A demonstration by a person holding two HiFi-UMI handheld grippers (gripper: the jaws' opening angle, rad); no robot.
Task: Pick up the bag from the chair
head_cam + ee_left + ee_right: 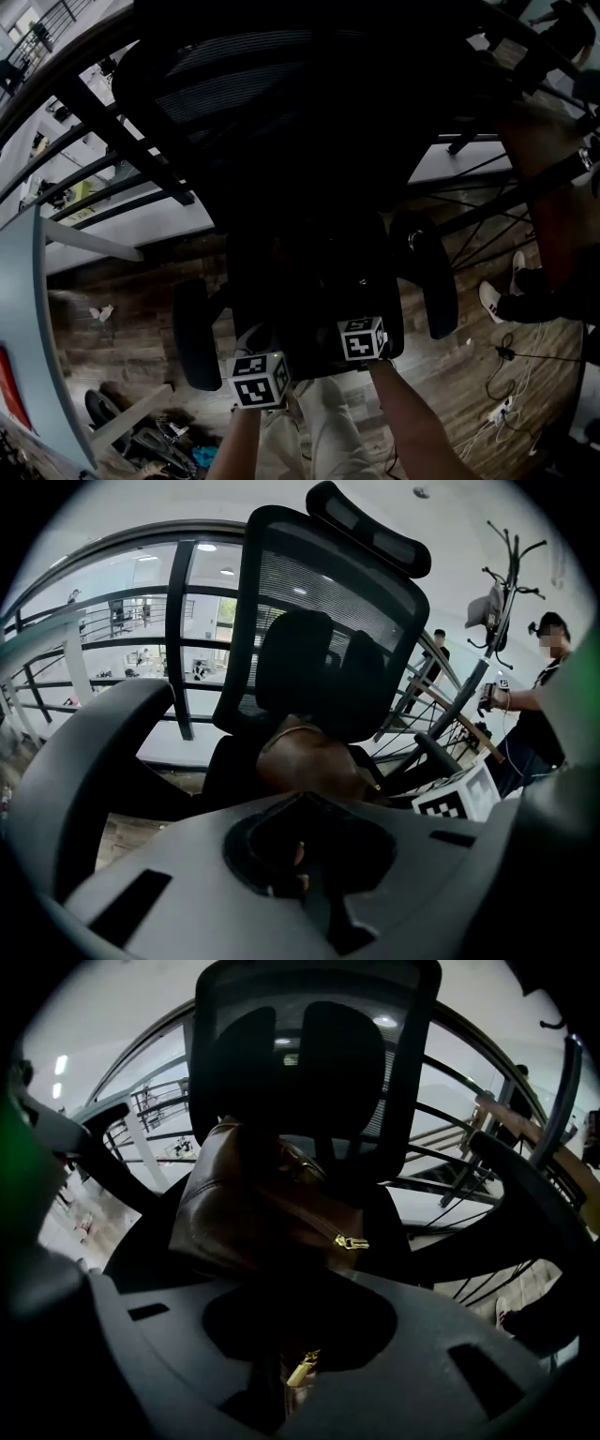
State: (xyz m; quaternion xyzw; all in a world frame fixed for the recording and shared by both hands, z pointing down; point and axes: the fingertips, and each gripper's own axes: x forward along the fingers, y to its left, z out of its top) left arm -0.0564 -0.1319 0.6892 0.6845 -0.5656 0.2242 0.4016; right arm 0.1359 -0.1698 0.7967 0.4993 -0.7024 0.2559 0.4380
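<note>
Though lost in shadow from the head view, easy enough to find the bag (253, 1213) from the two gripper views: brown leather, slumped on the seat of the chair (281, 583), top leaning back against the mesh backrest, long axis apparently side to side across the seat, gold zip pull (352, 1241) showing on the near face. Lies straight ahead of both grippers, and fills far more of the right gripper view than the left, so judged nearer the right gripper (300, 1330). Reads as closed there: jaws brought together, a brown strip and a gold fitting (300, 1370) pinched in the seam between them, seemingly a part of the bag itself. Closed likewise on the left gripper (305, 850), jaws all but meeting, only a small pale scrap at the seam, too dim to name. From the head view, side by side at the front edge of the seat, left marker cube (258, 380) the lower of the pair. Probably calls for a lift up and back toward the person, clear of the armrests (197, 333), without letting the weight swing from a one-sided hold. Beyond the chair, a dark railing (178, 621), wooden floor (450, 375), and another person (544, 696) off to the right.
</note>
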